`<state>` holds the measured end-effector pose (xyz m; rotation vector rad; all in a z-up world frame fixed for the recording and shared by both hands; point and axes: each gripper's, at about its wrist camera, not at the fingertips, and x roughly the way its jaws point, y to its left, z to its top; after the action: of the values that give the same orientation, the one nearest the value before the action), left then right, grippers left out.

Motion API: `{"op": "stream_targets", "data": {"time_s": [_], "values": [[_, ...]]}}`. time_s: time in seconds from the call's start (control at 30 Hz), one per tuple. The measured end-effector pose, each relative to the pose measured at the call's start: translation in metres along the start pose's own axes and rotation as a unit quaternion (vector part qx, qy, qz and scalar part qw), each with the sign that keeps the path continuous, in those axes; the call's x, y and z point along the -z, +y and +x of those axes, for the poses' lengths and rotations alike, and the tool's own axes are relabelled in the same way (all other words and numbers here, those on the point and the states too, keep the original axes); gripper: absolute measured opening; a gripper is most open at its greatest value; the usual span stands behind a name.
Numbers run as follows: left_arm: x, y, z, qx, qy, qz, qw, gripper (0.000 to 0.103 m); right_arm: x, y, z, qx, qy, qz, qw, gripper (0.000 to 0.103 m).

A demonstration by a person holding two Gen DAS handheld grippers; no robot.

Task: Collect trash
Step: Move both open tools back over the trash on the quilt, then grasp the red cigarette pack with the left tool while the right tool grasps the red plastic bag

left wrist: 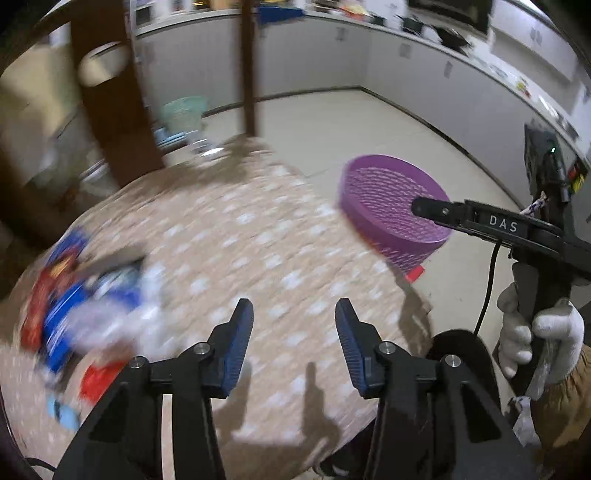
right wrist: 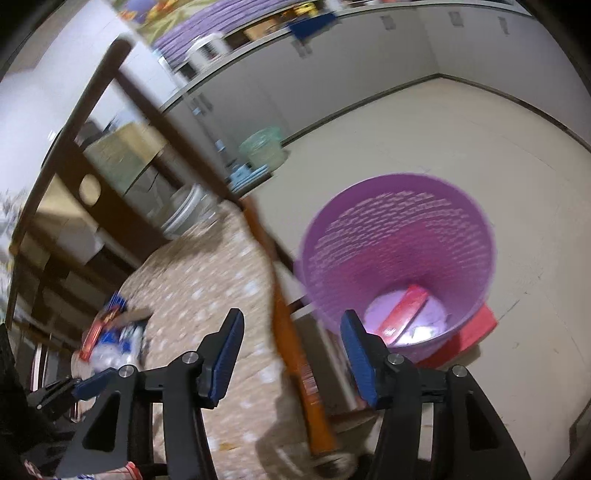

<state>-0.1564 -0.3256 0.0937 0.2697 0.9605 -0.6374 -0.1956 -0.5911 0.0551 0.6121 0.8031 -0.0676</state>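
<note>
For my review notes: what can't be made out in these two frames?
- Wrapper pile, left wrist view: motion blur smears labels and count.
- Purple basket, right wrist view: right gripper finger covers part of its contents; only a red box is clear.
- Counter items: too small.

Domestic kitchen-dining room. Shown by: white base cabinets (left wrist: 314,55) running along two walls under a cluttered worktop (left wrist: 436,33); pale tiled floor (left wrist: 332,122) with dark skirting; dark wooden chair back (left wrist: 110,92) at a round bench (left wrist: 240,236) under a beige patterned cloth; purple mesh wastebasket (right wrist: 399,258) and green basket (right wrist: 262,146) standing on the floor.
</note>
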Motion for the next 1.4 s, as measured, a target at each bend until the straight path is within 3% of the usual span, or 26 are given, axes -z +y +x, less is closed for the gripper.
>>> {"op": "stream_targets", "data": {"time_s": [0.17, 0.3, 0.37, 0.47, 0.6, 0.8, 0.9, 0.93, 0.97, 1.0, 1.07, 1.4], "values": [[0.039, 0.083, -0.038, -0.063, -0.018, -0.071, 0.9953, 0.047, 0.022, 0.049, 0.018, -0.016, 0.032, -0.04, 0.999, 0.059], [0.058, 0.145, -0.05, -0.119, -0.014, -0.115, 0.9861, 0.052, 0.038, 0.081, 0.035, -0.032, 0.061, -0.068, 0.995, 0.06], [0.059, 0.174, -0.055, -0.138, -0.016, -0.135, 0.9812, 0.06, 0.045, 0.094, 0.042, -0.038, 0.072, -0.078, 0.994, 0.061], [0.056, 0.204, -0.057, -0.149, -0.026, -0.16, 0.9755, 0.07, 0.054, 0.111, 0.052, -0.043, 0.087, -0.092, 0.991, 0.062], [0.035, 0.241, -0.046, -0.128, -0.038, -0.198, 0.9711, 0.084, 0.063, 0.121, 0.059, -0.043, 0.102, -0.101, 0.989, 0.062], [0.014, 0.259, -0.008, -0.122, -0.025, -0.205, 0.9708, 0.085, 0.069, 0.119, 0.065, -0.033, 0.114, -0.096, 0.988, 0.063], [0.018, 0.268, 0.02, -0.115, 0.014, -0.215, 0.9697, 0.085, 0.069, 0.117, 0.067, -0.03, 0.119, -0.096, 0.988, 0.063], [0.022, 0.269, 0.027, -0.104, 0.03, -0.227, 0.9677, 0.079, 0.07, 0.117, 0.068, -0.029, 0.121, -0.097, 0.987, 0.063], [0.026, 0.271, 0.027, -0.094, 0.024, -0.238, 0.9664, 0.072, 0.07, 0.118, 0.069, -0.029, 0.122, -0.098, 0.987, 0.063], [0.03, 0.272, 0.023, -0.077, 0.014, -0.249, 0.9654, 0.055, 0.071, 0.119, 0.071, -0.028, 0.123, -0.099, 0.987, 0.063], [0.035, 0.272, 0.011, -0.073, -0.001, -0.266, 0.9613, 0.055, 0.072, 0.121, 0.073, -0.028, 0.127, -0.104, 0.986, 0.063], [0.073, 0.24, -0.079, -0.087, -0.089, -0.246, 0.9614, 0.055, 0.084, 0.165, 0.09, -0.058, 0.149, -0.149, 0.976, 0.063]]}}
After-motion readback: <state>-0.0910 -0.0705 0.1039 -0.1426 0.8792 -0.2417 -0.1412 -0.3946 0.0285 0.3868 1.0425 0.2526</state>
